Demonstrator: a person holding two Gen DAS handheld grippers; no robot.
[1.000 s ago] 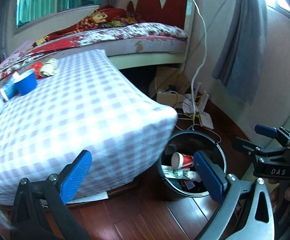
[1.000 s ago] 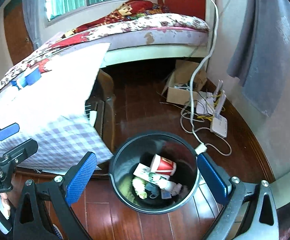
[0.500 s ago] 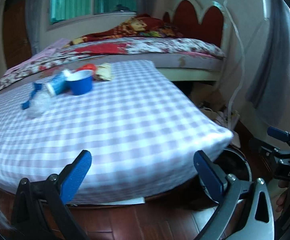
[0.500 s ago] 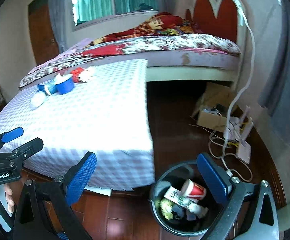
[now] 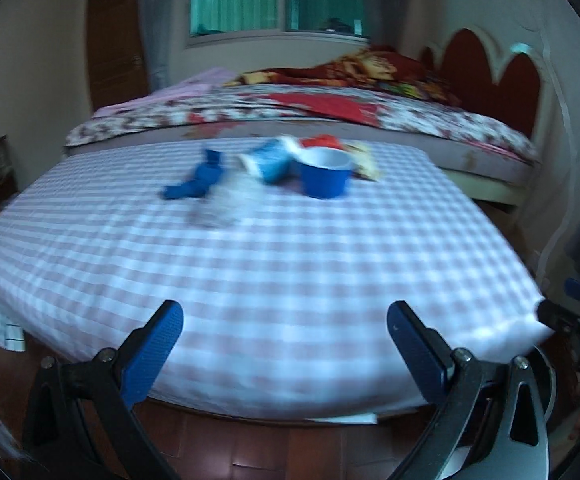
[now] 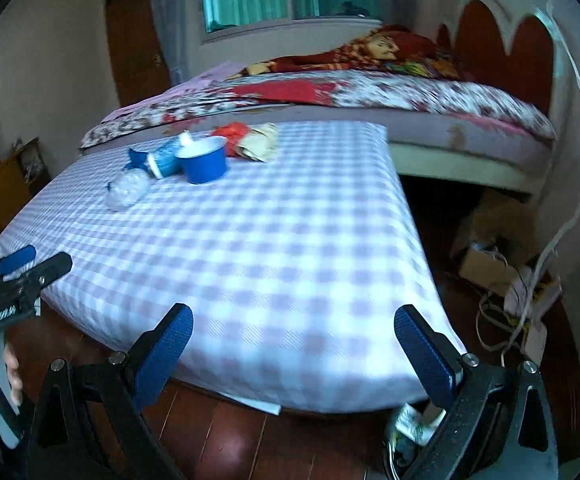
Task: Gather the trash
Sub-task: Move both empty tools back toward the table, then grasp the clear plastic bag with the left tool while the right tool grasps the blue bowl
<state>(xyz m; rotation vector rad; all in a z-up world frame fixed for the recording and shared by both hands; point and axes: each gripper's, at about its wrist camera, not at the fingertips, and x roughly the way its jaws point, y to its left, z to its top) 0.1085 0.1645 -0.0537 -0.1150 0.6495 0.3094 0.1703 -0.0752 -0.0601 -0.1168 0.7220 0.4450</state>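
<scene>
Trash lies at the far side of a table with a checked cloth (image 5: 290, 264): a blue paper cup (image 5: 325, 176) (image 6: 204, 163), a blue-white tube-like pack (image 5: 268, 164) (image 6: 166, 160), a blue wrapper (image 5: 194, 186), a clear crumpled bag (image 6: 126, 190), a red wrapper (image 6: 234, 132) and a beige wrapper (image 6: 260, 144). My left gripper (image 5: 284, 344) is open and empty over the table's near edge. My right gripper (image 6: 293, 348) is open and empty, also at the near edge. The black bin (image 6: 405, 436) with trash peeks out at the lower right.
A bed (image 6: 369, 92) with a floral cover and red headboard stands behind the table. A cardboard box (image 6: 485, 264), cables and a white router (image 6: 529, 332) lie on the wooden floor at the right. A door (image 5: 116, 40) is at the back left.
Both grippers have swung up and left, away from the bin, and now face the table. The bin has dropped almost out of view. The trash on the cloth is now centred ahead.
</scene>
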